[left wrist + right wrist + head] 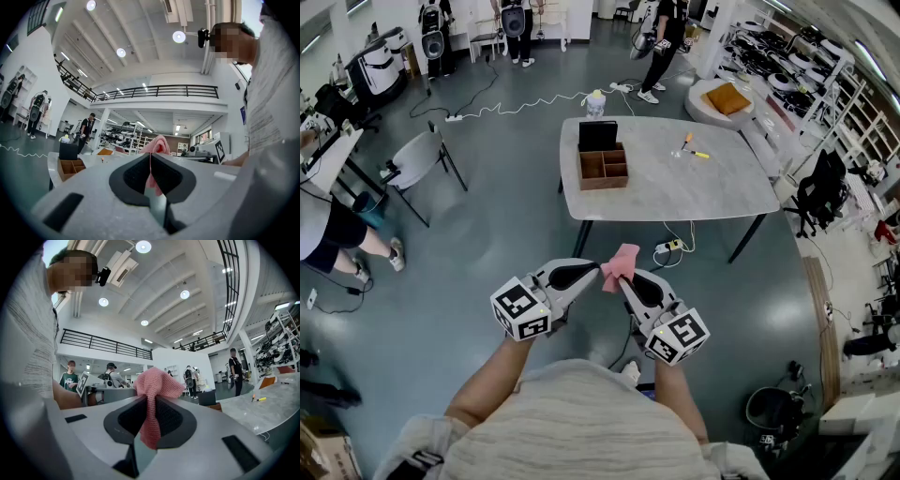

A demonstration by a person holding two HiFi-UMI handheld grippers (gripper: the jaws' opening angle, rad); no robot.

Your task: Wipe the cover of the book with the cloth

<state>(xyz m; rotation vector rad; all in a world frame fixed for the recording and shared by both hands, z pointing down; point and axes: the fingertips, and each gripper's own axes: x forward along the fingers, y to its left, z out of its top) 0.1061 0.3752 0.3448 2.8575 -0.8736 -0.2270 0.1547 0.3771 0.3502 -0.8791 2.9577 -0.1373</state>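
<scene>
Head view: we pinch the pink cloth (622, 260) in the jaws of both left gripper (598, 271) and right gripper (622, 280); the likely black book (598, 136) stands far ahead on the counter (712, 187).

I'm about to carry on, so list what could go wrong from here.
Both the left gripper and the right gripper pinch one pink cloth; pulling apart could tug it free of one. The cloth is bunched, so little hangs free for wiping. A power strip lies on the floor by the table: possible trip.
</scene>
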